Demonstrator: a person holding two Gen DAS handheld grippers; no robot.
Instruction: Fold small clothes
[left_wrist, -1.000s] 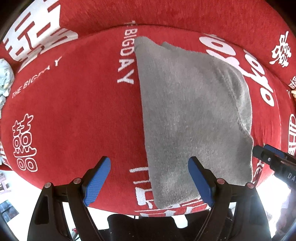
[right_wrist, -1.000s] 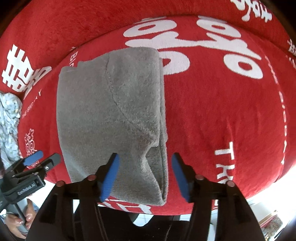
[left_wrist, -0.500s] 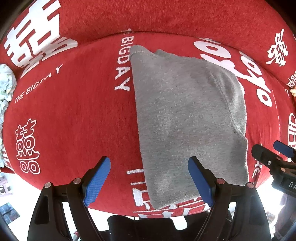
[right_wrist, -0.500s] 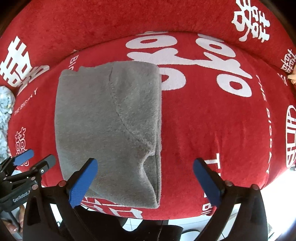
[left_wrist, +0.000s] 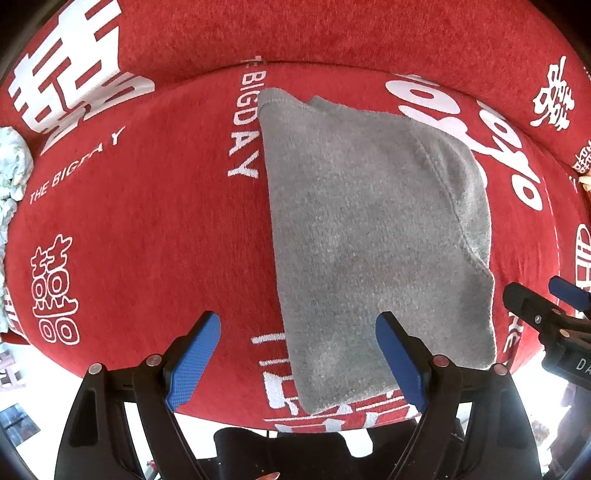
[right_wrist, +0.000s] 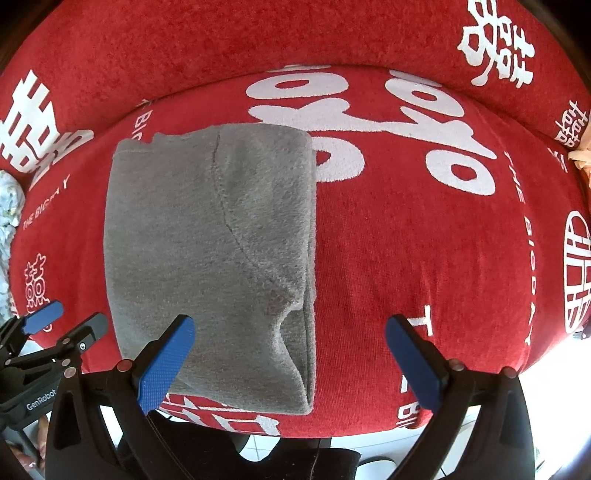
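1. Left wrist view: the left tongs (left_wrist: 297, 356) hang above the front edge of a red cushion (left_wrist: 147, 229) printed with white lettering, their blue pads spread wide apart and holding nothing.
2. A folded grey garment (left_wrist: 369, 236) lies flat on the cushion, running from near the back seam to the front edge; its near end sits between the two blue pads in this view, untouched as far as can be seen.
3. The right tongs (left_wrist: 546, 306) show at the right border, just beside the garment's right front corner.
4. A pale patterned cloth (left_wrist: 13, 166) is bunched at the cushion's left edge.
5. Right wrist view: the right tongs (right_wrist: 290, 358) are also wide apart and hold nothing, poised over the cushion's (right_wrist: 424, 240) front edge.
6. Here the grey garment (right_wrist: 210, 258) lies on the left half of the cushion, its folded right edge straight, a curved seam crossing its top layer, and its front right corner between the pads.
7. The left tongs (right_wrist: 62, 323) appear at the lower left, just beside the garment's front left corner, pads apart.
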